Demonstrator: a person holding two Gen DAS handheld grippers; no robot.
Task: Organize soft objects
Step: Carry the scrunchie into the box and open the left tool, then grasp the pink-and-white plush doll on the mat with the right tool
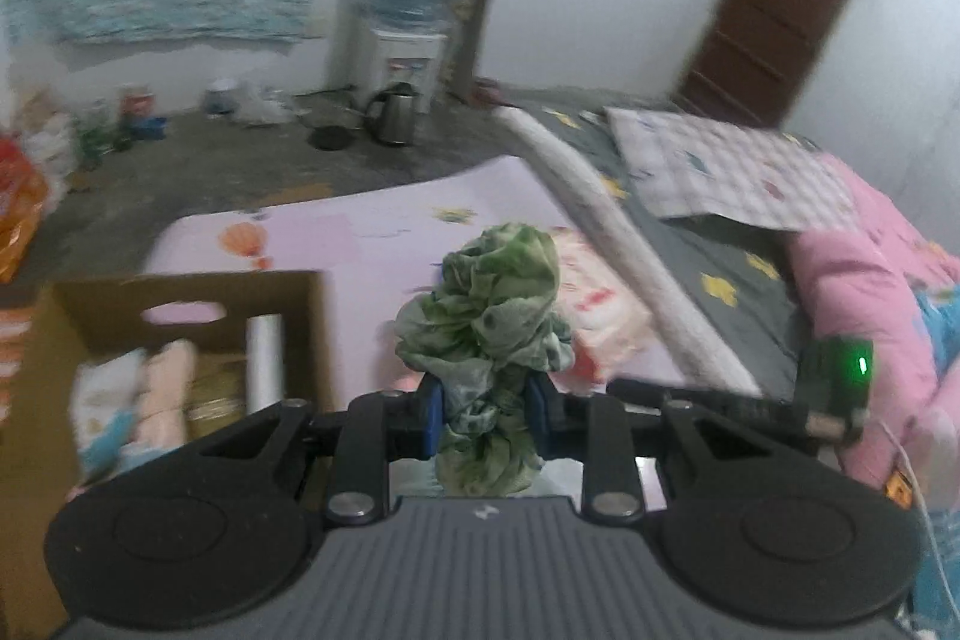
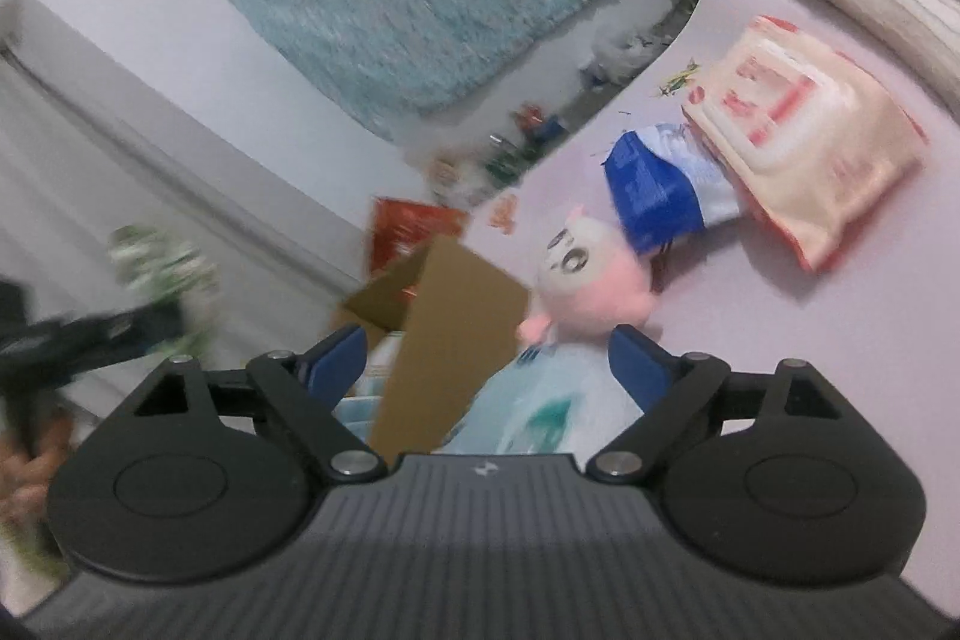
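Green cloth (image 1: 489,316) sits bunched between the left gripper's (image 1: 487,415) blue fingers (image 1: 431,415) — clamped; right gripper (image 2: 486,361) gapes wide, empty — pink plush (image 2: 591,289) just beyond its fingertips.

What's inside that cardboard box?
The cardboard box holds a white roll, a peach-coloured soft bundle and a pale packet; anything beneath them is hidden.
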